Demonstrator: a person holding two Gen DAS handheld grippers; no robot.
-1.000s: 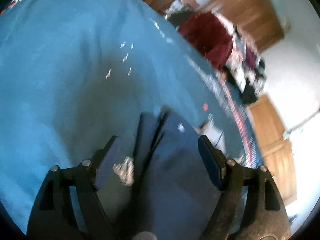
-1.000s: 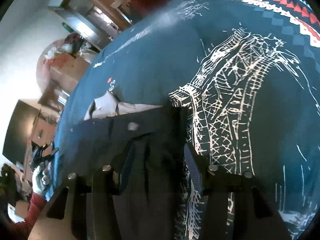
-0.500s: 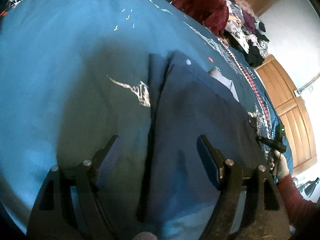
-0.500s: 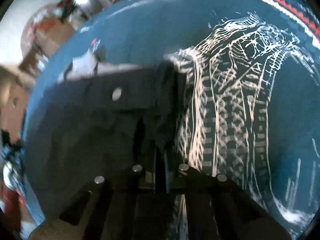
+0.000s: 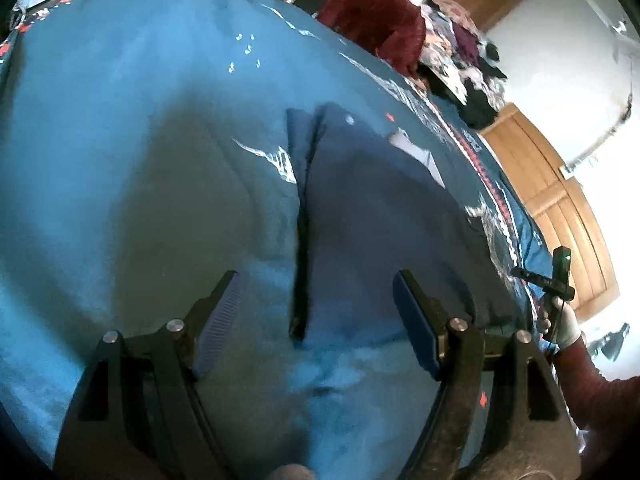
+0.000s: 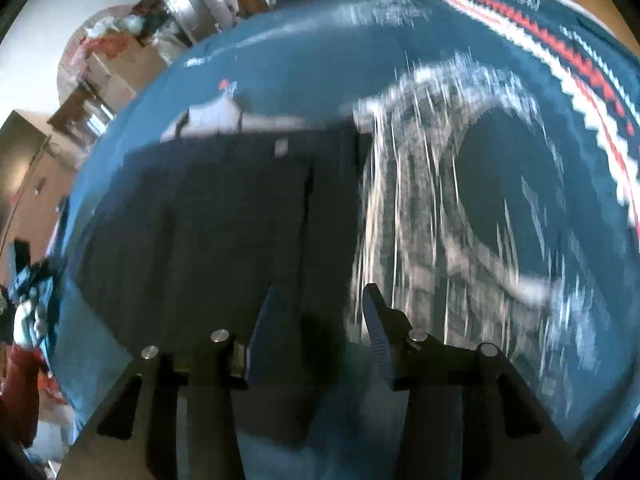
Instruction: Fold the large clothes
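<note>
Item: dark navy garment [image 5: 380,216], apparently trousers, with a pale button at the waistband [image 5: 349,120] and a light pocket lining turned out at the far end; lies flat on a blue printed bedspread [image 5: 120,120], lengthwise away from both cameras, a long seam or fold line running down its middle. Left gripper [image 5: 316,316]: jaws wide, nothing between them, hovering over the near end of the garment where bare bedspread shows below the hem. Right gripper [image 6: 316,320]: jaws apart at a middling gap, poised at the garment's near right edge beside the white bridge print [image 6: 440,208]; the view is motion-blurred and no cloth is seen pinched. Step in hand, as judged: garment laid out or already halved lengthwise, both tools released, a fresh hold not yet taken. Next move calls for: each gripper lowered to a near corner or hem, closed on all layers at once, then the near end carried toward the waistband, edges kept square. Background: heap of mixed clothes [image 5: 452,48] at the far side of the bed, wooden doors [image 5: 560,200], a gloved hand [image 5: 560,324] in a red sleeve holding the right tool
</note>
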